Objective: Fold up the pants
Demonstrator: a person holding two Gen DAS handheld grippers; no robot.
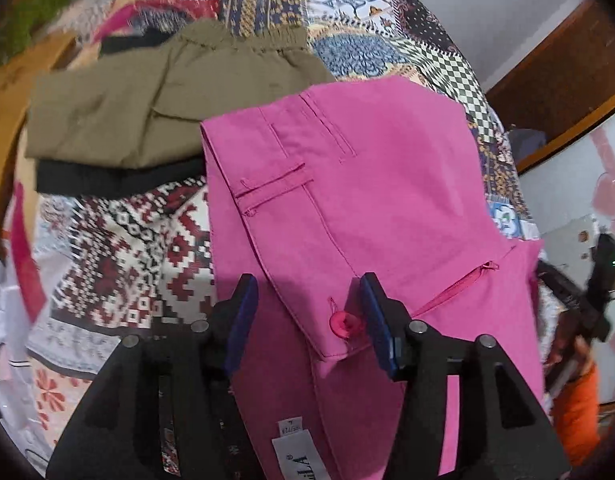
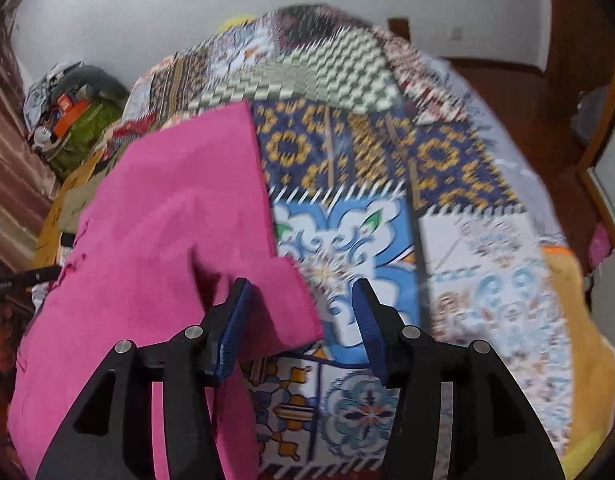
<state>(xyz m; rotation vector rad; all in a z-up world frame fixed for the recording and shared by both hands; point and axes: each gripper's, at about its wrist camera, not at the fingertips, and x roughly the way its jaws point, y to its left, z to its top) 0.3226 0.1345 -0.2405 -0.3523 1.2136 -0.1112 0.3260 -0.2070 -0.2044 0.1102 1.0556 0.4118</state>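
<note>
Apparently, both claws hover open.

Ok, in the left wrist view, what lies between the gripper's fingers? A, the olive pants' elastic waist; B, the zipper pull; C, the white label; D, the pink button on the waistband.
D: the pink button on the pink pants sits between the open left gripper fingers, untouched by either.
</note>
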